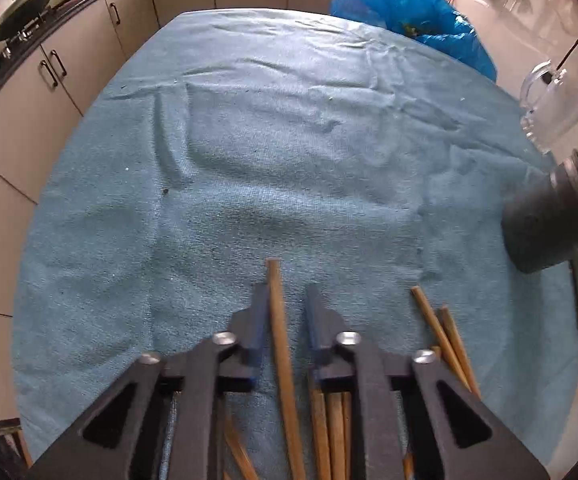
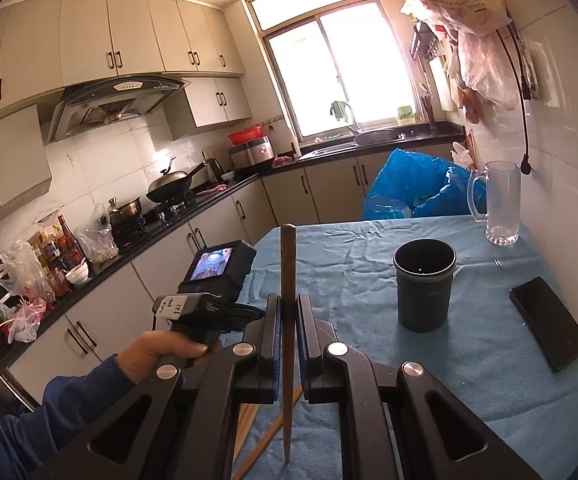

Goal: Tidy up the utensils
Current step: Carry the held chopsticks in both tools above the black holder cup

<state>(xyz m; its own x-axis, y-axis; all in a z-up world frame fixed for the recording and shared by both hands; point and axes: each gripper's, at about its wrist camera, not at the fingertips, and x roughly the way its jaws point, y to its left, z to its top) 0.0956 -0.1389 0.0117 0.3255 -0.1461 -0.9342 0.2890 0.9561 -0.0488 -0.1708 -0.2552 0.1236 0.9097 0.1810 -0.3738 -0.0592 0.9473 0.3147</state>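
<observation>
My left gripper (image 1: 287, 300) hovers low over several wooden chopsticks (image 1: 329, 428) lying on the blue cloth. Its jaws stand open around one chopstick (image 1: 279, 328), which rests against the left finger, with a gap to the right finger. My right gripper (image 2: 288, 312) is shut on a dark wooden chopstick (image 2: 287, 256) and holds it upright above the table. A dark cup (image 2: 424, 284) stands upright to the right of it; the cup also shows at the right edge of the left wrist view (image 1: 549, 220). More chopsticks (image 2: 267, 432) lie under the right gripper.
A clear glass mug (image 2: 499, 204) stands at the far right corner by the wall, and a black phone (image 2: 547, 322) lies near the right edge. A blue plastic bag (image 2: 413, 188) sits behind the table (image 1: 249, 160). Kitchen cabinets run along the left.
</observation>
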